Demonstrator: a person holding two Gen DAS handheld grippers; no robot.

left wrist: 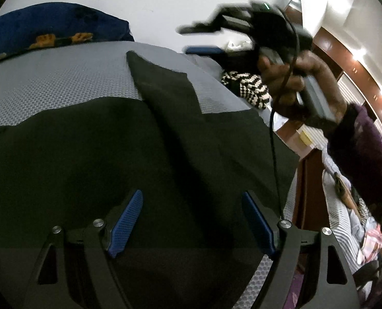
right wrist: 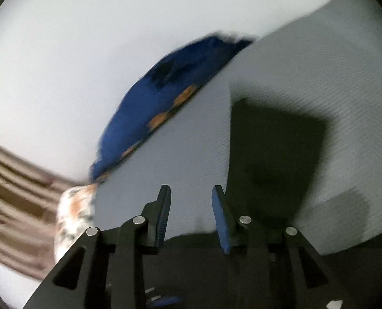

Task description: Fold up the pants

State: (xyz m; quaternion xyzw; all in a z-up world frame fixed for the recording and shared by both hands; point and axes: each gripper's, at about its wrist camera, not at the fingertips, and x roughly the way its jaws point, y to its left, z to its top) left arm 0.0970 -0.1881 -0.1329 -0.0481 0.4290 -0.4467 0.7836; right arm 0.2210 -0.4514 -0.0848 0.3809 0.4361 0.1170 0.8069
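Currently black pants lie spread on the grey bed. Left gripper released above them; right gripper released, raised. Best: grasp one edge with both, keep it taut.

Both wrist views overlook pants; right blurred.

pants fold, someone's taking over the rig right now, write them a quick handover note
Left gripper: open, empty, low over the black pants.
Right gripper: open, empty, raised above the bed; its view is motion-blurred.
Pants: spread on the grey mattress, one leg stretching away toward the wall.
Done: no finished fold visible.
Left: grip the pants and fold them.
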